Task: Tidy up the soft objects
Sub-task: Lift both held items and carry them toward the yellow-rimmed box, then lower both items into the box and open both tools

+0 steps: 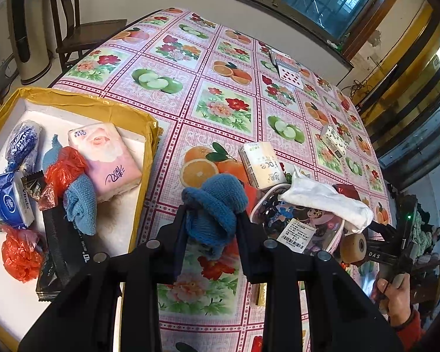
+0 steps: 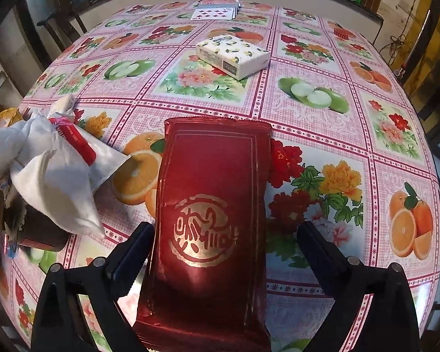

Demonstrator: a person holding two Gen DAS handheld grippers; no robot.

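Observation:
In the left wrist view my left gripper point(image 1: 212, 220) is shut on a blue knitted piece point(image 1: 217, 196), held above the flowered tablecloth just right of a yellow-rimmed box point(image 1: 82, 102). Inside the box lie a pink tissue pack point(image 1: 105, 158), a second blue knitted piece point(image 1: 79, 199), red plastic bags point(image 1: 63, 170), blue tissue packs point(image 1: 14, 205) and a black pack point(image 1: 61, 252). The right wrist view shows my right gripper point(image 2: 226, 246) open around a dark red foil pack point(image 2: 214, 182). Its left finger touches the pack, while the right finger stands apart from it.
A crumpled white cloth point(image 2: 52, 187) lies over a pink cartoon container point(image 1: 296, 220). A cream tissue pack point(image 1: 262, 164), a white flowered tissue pack point(image 2: 231, 55) and playing cards point(image 2: 217, 10) sit on the table. A tape roll point(image 1: 353, 248) and a hand point(image 1: 396, 296) are at right. A chair point(image 1: 82, 32) stands beyond the table.

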